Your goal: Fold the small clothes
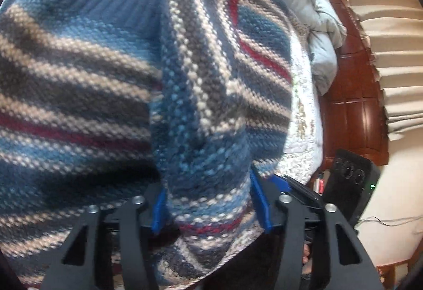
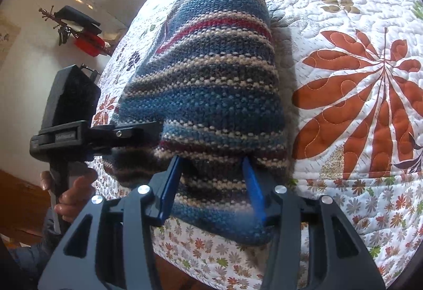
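A small knitted sweater (image 1: 105, 73) with blue, grey, cream and red stripes lies on a quilted bedspread (image 1: 301, 110). It fills the left wrist view, with one part folded over the body. My left gripper (image 1: 208, 200) has its blue fingers (image 1: 158, 210) around a bunched hem of the sweater. In the right wrist view the sweater (image 2: 211, 78) drapes toward me. My right gripper (image 2: 211, 184) has its blue fingers (image 2: 170, 186) closed on the sweater's near edge. The left gripper's body (image 2: 71, 131) shows at the left, held by a hand.
The floral quilt (image 2: 357, 78) covers the bed to the right. A grey duvet (image 1: 317, 25) and a wooden headboard (image 1: 354, 94) stand at the far side. A black device (image 1: 351, 184) sits beside the bed. Wooden floor (image 2: 21, 200) shows lower left.
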`<state>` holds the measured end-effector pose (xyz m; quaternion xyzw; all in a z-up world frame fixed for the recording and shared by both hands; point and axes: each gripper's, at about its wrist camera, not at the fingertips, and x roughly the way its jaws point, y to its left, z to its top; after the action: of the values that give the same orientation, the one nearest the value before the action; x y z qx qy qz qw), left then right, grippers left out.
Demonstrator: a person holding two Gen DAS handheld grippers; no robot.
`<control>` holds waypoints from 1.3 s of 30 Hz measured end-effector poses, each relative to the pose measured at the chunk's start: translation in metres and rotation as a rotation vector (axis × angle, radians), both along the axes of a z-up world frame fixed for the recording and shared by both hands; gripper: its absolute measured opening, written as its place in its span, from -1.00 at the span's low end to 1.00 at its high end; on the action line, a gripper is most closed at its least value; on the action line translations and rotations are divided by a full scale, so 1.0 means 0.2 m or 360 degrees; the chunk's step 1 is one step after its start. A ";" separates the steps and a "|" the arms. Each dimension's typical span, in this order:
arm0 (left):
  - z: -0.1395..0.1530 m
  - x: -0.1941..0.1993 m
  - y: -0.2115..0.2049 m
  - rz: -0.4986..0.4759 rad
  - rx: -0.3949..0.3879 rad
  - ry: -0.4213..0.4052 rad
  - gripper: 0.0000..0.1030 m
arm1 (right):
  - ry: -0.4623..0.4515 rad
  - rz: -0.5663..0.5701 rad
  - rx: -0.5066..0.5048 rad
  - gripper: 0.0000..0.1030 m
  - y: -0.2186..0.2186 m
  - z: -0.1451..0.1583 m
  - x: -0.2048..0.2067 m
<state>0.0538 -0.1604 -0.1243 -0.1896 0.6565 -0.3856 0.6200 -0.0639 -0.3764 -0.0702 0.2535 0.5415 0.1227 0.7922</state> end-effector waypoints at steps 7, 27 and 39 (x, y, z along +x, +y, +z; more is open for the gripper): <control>0.02 0.01 -0.08 -0.0026 0.0167 -0.0069 -0.28 | 0.0003 -0.0012 -0.0021 -0.02 -0.05 0.01 -0.02; 0.56 0.04 0.56 0.0295 0.0323 -0.0507 -0.42 | -0.0052 0.0004 -0.0049 0.03 0.00 0.16 -0.13; 0.12 0.08 0.65 0.0311 0.0514 -0.0397 -0.32 | -0.0007 0.0188 -0.0150 0.04 0.25 0.17 -0.02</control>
<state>0.0696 -0.0308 -0.1009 -0.1015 0.6065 -0.2341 0.7530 -0.0675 -0.3255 -0.0360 0.1832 0.5589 0.1442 0.7958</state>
